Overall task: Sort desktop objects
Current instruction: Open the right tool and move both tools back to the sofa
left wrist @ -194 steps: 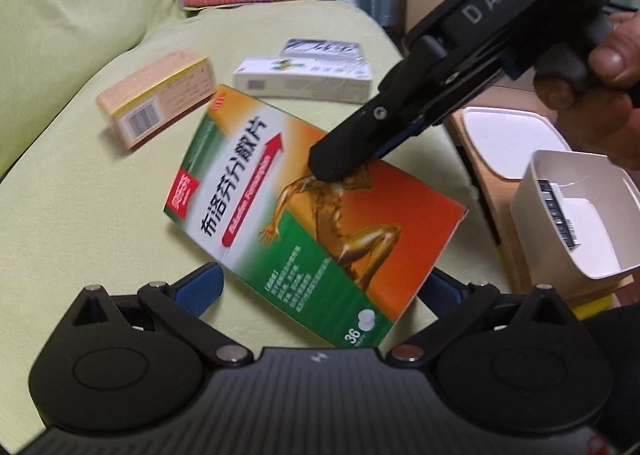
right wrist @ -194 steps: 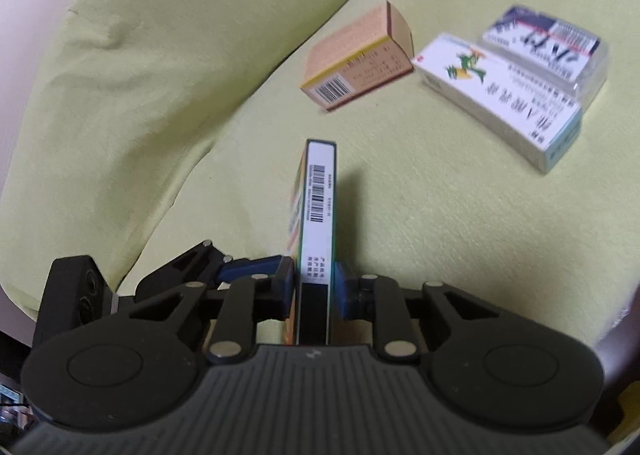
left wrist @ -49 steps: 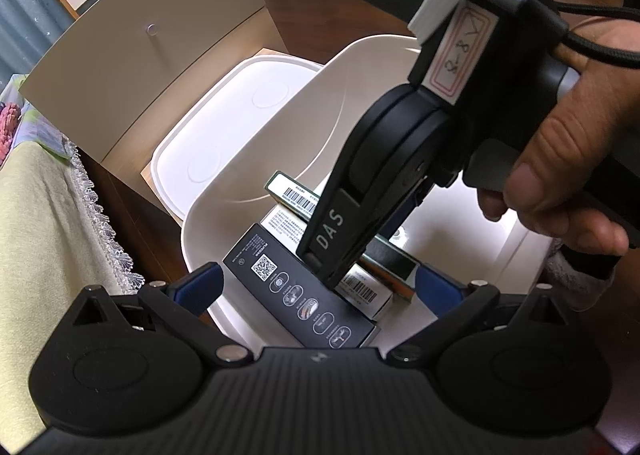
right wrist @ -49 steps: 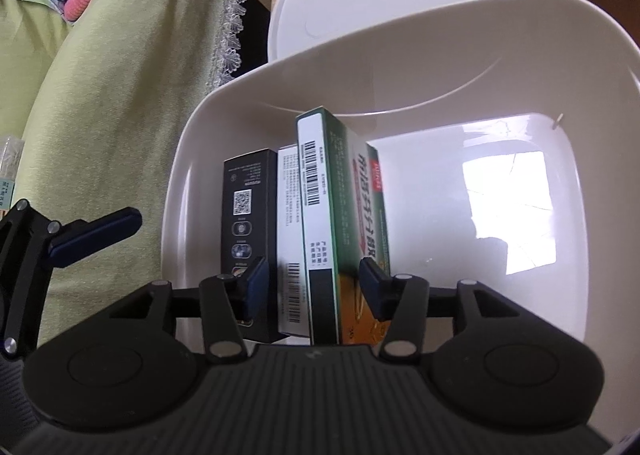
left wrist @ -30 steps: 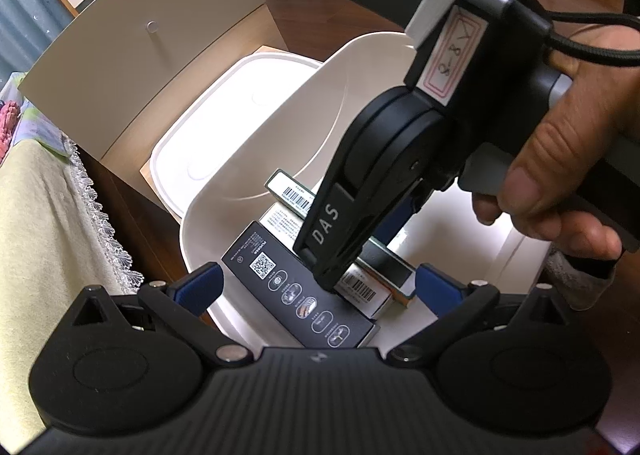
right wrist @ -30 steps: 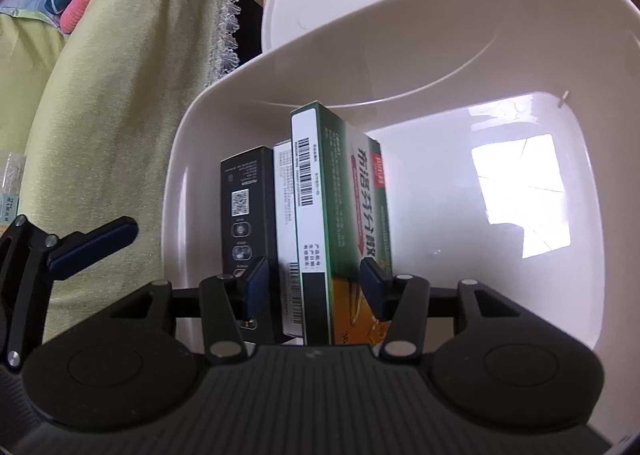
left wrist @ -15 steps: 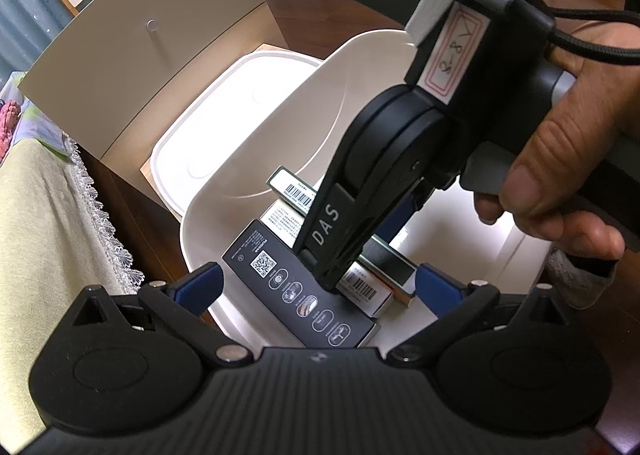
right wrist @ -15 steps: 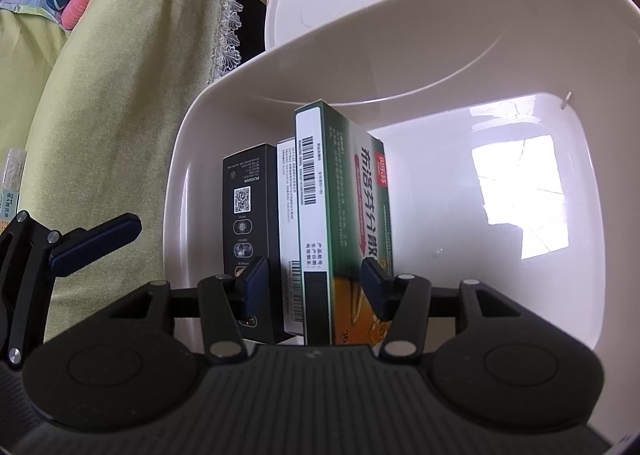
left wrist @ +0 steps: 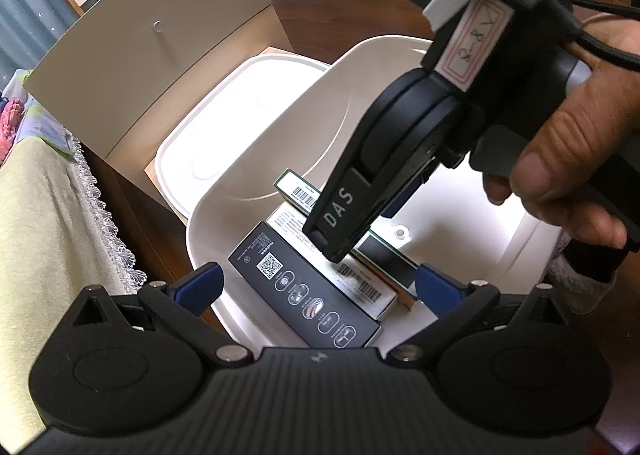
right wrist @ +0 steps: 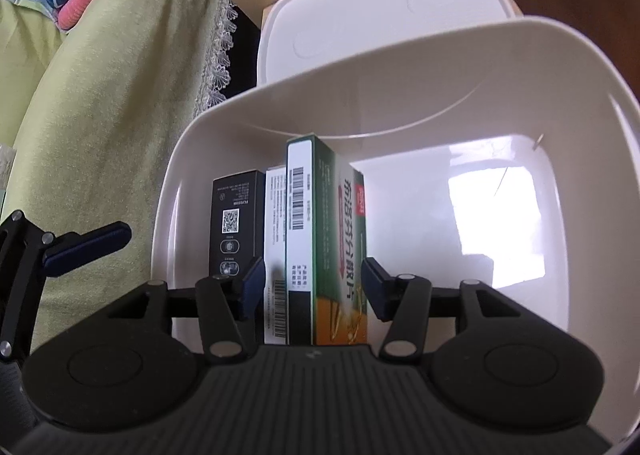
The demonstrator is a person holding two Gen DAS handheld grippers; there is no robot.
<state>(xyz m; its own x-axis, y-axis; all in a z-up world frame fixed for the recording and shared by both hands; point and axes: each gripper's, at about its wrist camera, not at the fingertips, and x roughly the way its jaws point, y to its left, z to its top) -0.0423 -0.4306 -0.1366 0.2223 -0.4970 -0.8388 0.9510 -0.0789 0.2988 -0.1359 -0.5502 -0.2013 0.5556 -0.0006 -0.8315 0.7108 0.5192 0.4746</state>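
A green-and-orange medicine box [right wrist: 340, 223] stands on its long edge in the white bin [right wrist: 168, 191], leaning against a white box [right wrist: 276, 207] and a black box [right wrist: 234, 215]. My right gripper [right wrist: 314, 285] is open and straddles the green and white boxes, its pads just off them. In the left wrist view the right gripper [left wrist: 336, 243] reaches down into the bin [left wrist: 192, 231] over the green box [left wrist: 296, 189]. My left gripper [left wrist: 318, 289] hangs open above the bin's near rim, with the black box [left wrist: 304, 291] below it.
The bin's white lid [left wrist: 224, 127] lies just beyond it on a cardboard box with a raised flap [left wrist: 152, 35]. A green-covered sofa with a lace edge [right wrist: 100, 95] borders the bin on the left. A person's hand [left wrist: 580, 135] grips the right gripper.
Earlier the right gripper held the green box by its thin sides over the sofa. The box now stands in the bin with the jaws spread off it. Over the last second hardly anything shifts.
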